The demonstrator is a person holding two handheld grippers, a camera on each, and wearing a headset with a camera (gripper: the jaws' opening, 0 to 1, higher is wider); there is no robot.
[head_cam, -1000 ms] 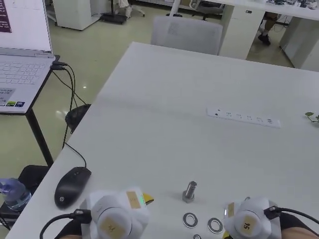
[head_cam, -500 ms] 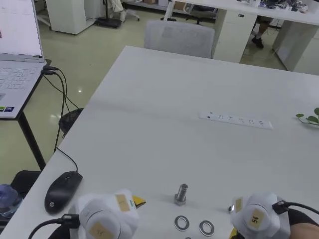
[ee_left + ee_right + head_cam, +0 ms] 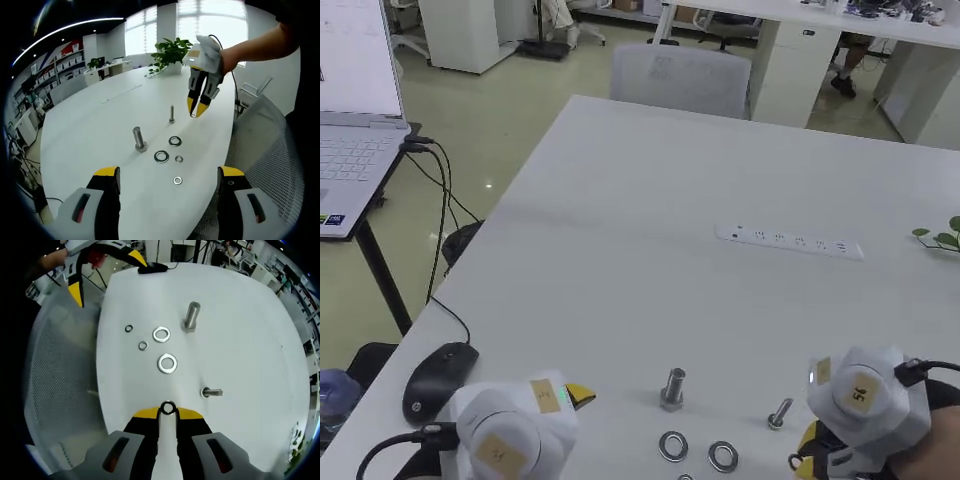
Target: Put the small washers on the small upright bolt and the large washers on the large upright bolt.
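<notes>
The right gripper (image 3: 168, 414) is held above the table (image 3: 240, 340), near the small bolt (image 3: 172, 114), with its jaws pinched on a small washer (image 3: 163, 408). The left gripper (image 3: 168, 172) is held low at the table edge, jaws spread wide with nothing between them. The small bolt and the large bolt (image 3: 139, 139) are stood upright, apart from each other. Two large washers (image 3: 161, 156) and two small washers (image 3: 177, 180) are laid flat beside the large bolt. A mouse (image 3: 438, 378) and a power strip (image 3: 790, 242) are seen on the same table.

mouse (image 3: 438, 378) (black), power strip (image 3: 790, 243), laptop (image 3: 350, 170), office chair (image 3: 680, 80)
</notes>
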